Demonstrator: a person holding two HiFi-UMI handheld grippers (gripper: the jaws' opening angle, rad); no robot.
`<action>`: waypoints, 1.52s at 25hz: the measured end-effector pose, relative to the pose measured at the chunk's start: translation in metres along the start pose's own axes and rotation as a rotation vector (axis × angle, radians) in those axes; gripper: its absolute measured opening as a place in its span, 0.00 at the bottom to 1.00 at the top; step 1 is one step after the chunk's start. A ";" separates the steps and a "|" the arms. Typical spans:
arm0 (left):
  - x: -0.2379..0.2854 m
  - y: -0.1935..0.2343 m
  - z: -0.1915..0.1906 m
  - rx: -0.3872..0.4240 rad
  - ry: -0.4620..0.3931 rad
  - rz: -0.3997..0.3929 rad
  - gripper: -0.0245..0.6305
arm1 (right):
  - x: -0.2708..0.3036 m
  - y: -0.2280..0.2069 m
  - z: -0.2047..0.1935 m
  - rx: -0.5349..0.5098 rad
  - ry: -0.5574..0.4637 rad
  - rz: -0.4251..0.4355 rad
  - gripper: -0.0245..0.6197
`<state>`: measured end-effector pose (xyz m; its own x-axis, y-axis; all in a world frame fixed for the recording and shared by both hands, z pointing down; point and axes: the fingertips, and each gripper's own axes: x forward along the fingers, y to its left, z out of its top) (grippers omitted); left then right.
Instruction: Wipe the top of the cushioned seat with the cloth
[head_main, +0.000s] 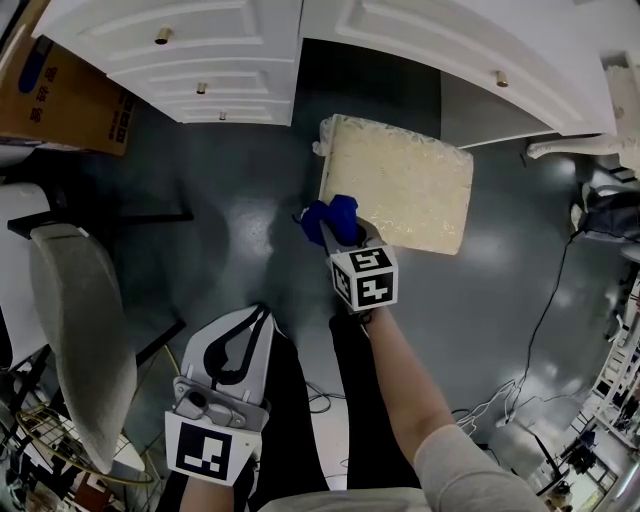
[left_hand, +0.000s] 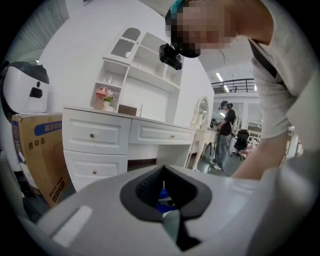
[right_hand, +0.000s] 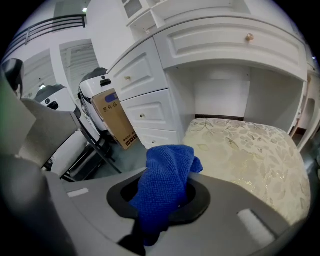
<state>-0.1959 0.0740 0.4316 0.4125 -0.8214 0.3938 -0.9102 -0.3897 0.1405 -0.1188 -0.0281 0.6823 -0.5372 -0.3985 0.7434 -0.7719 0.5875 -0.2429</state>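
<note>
Under the big white desk (head_main: 200, 40) is a gap, and the seat (head_main: 400, 185) stands on the dark floor (head_main: 250, 200) just in front of it. Its pale, leafy top is out in the open, so I think a wipe can reach all of it.

Low by the person's legs, well apart from the seat, hangs the left gripper (head_main: 262, 314). Its jaws are closed with nothing in them. I think this job does not need it.

At the seat's near left edge is the right gripper (head_main: 340, 232). Its jaws squeeze the blue cloth (head_main: 330, 214). The cloth sticks out in front in a bunch, so the soft part meets the seat first. I cannot tell if it touches yet.
</note>
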 end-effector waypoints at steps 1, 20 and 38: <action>0.000 -0.001 0.002 0.004 -0.002 -0.003 0.04 | -0.002 0.001 0.000 -0.002 0.003 0.001 0.17; 0.010 -0.062 0.079 0.018 -0.045 -0.081 0.04 | -0.142 -0.017 0.045 0.021 -0.081 -0.018 0.16; -0.004 -0.131 0.192 0.053 -0.129 -0.168 0.04 | -0.327 0.000 0.135 0.009 -0.252 -0.073 0.16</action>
<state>-0.0708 0.0484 0.2368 0.5626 -0.7883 0.2491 -0.8265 -0.5439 0.1453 0.0107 0.0073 0.3550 -0.5466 -0.6033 0.5807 -0.8142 0.5450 -0.2001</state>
